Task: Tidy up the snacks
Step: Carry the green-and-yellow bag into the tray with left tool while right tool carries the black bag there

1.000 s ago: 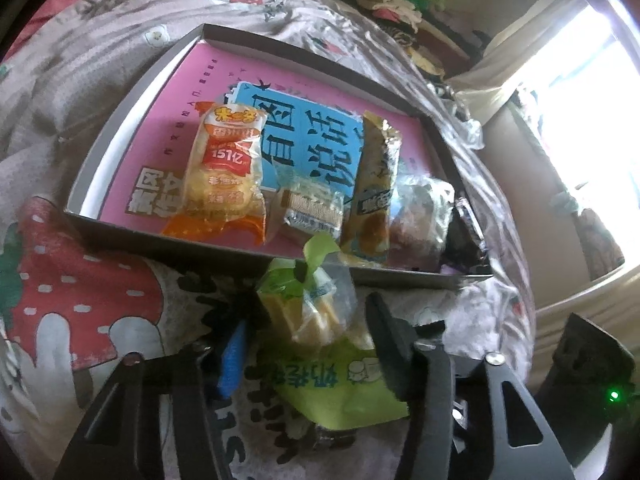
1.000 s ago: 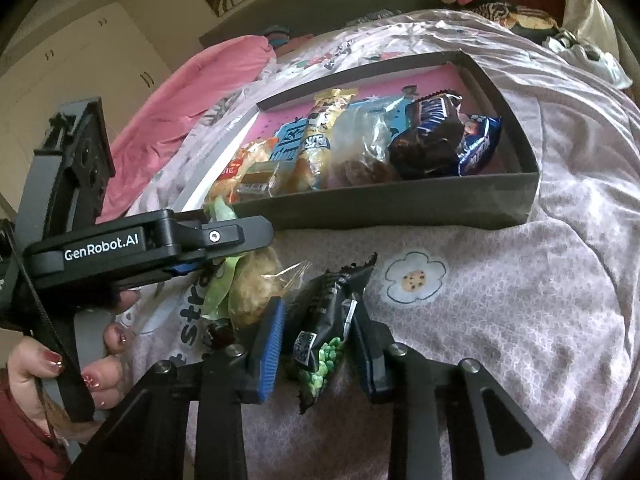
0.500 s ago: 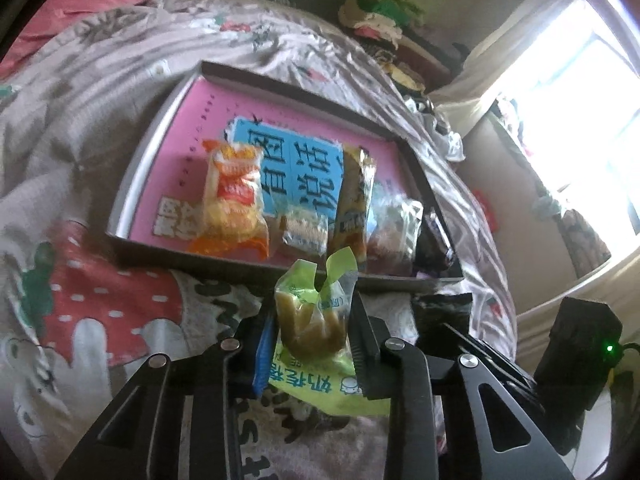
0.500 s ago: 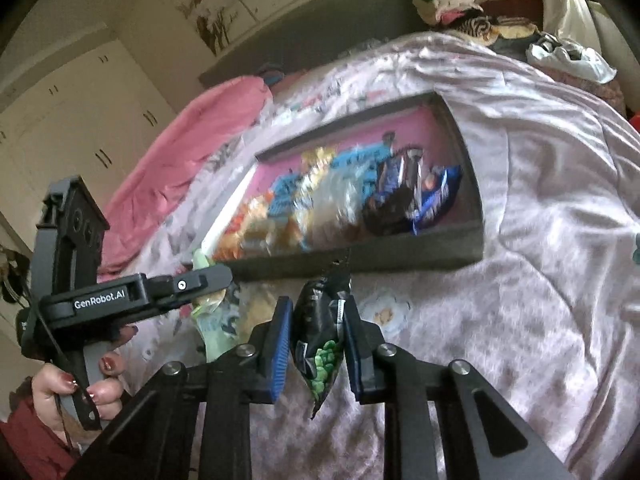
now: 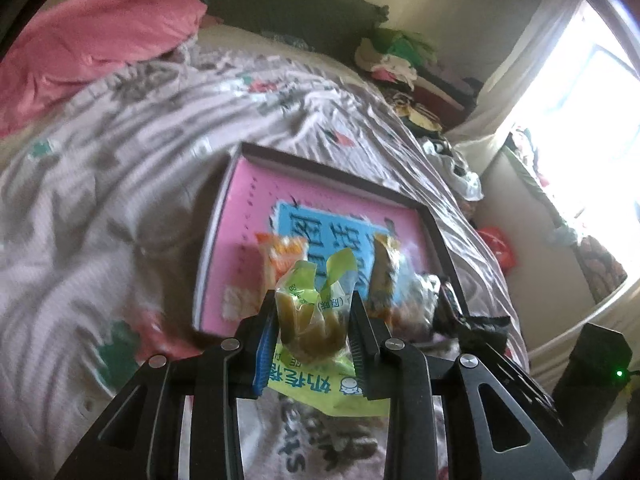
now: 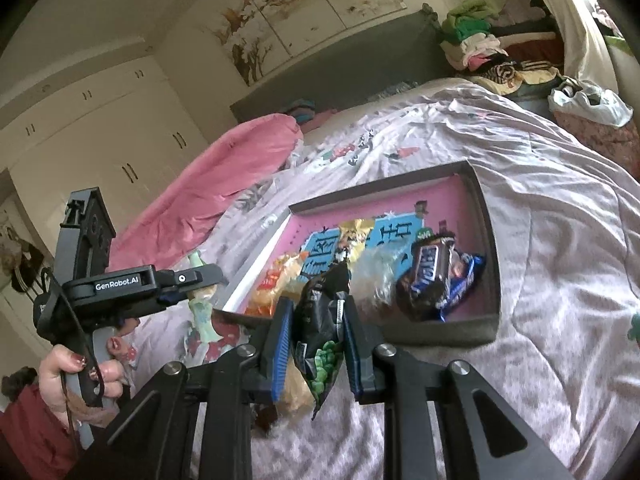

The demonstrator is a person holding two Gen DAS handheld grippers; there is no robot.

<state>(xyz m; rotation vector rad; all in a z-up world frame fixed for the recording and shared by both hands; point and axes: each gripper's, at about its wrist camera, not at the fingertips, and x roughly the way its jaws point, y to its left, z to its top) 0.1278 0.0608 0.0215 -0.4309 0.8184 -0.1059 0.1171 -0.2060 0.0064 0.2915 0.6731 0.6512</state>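
My left gripper (image 5: 312,328) is shut on a green-wrapped snack with a yellow-brown cake inside (image 5: 314,312) and holds it up above the bed, in front of the box. My right gripper (image 6: 316,340) is shut on a black snack pack with green peas printed on it (image 6: 320,332), also lifted. The shallow grey box with a pink and blue bottom (image 5: 248,216) lies on the bed and holds several snacks: an orange pack (image 5: 282,256), a yellow stick pack (image 6: 354,240) and a dark chocolate bar (image 6: 428,276). The left gripper also shows in the right wrist view (image 6: 200,280).
A flat green packet (image 5: 320,384) lies on the floral bedsheet (image 5: 100,200) under the left gripper. A pink duvet (image 6: 208,188) is bunched at the head of the bed. Piled clothes (image 6: 488,48) and a white plastic bag (image 6: 588,104) sit beyond the bed.
My left gripper has shut on the green-wrapped snack and lifted it. My right gripper has shut on the black pea pack and lifted it. Both have risen and drawn back from the box.
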